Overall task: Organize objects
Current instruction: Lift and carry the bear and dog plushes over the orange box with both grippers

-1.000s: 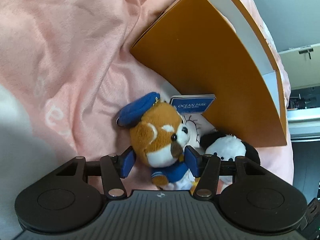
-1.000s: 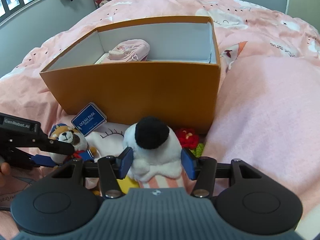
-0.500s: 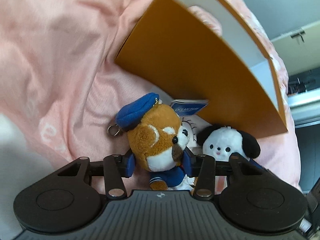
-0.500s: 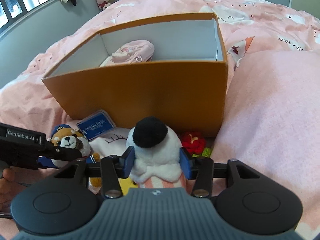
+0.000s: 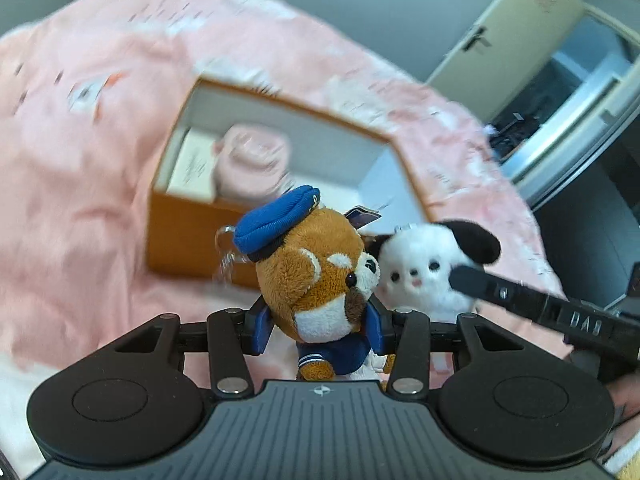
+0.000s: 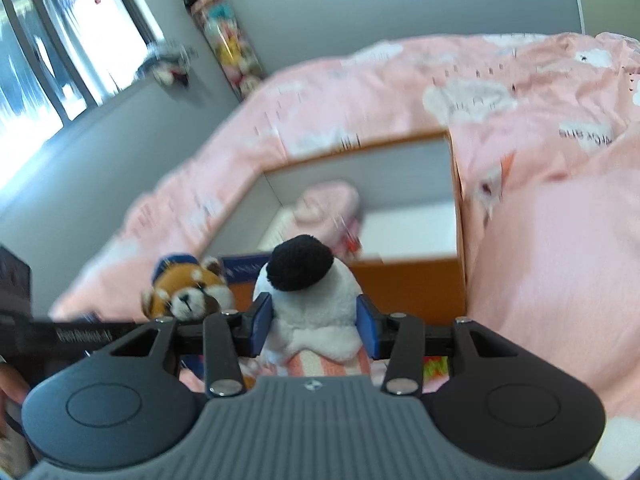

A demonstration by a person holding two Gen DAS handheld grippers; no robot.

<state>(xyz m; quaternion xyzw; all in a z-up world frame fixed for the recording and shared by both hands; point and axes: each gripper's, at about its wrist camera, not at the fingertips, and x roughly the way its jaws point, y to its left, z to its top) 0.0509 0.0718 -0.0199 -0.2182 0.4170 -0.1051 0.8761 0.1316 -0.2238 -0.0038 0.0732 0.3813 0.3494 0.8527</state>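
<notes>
While the left claw clenches the brown plush, the right claw grips the white plush (both lifted).

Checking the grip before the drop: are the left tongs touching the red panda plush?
Touching. The left wrist view shows the left tongs with both blue pads pressed into the red panda plush.

Sailor-capped plush in left claw

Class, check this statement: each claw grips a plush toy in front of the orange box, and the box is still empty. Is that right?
Not quite. The orange box is not empty: a pink bundle already lies inside, as the right wrist view shows. The rest stands: the left claw grips the red panda plush, the right claw the white dog plush.
</notes>
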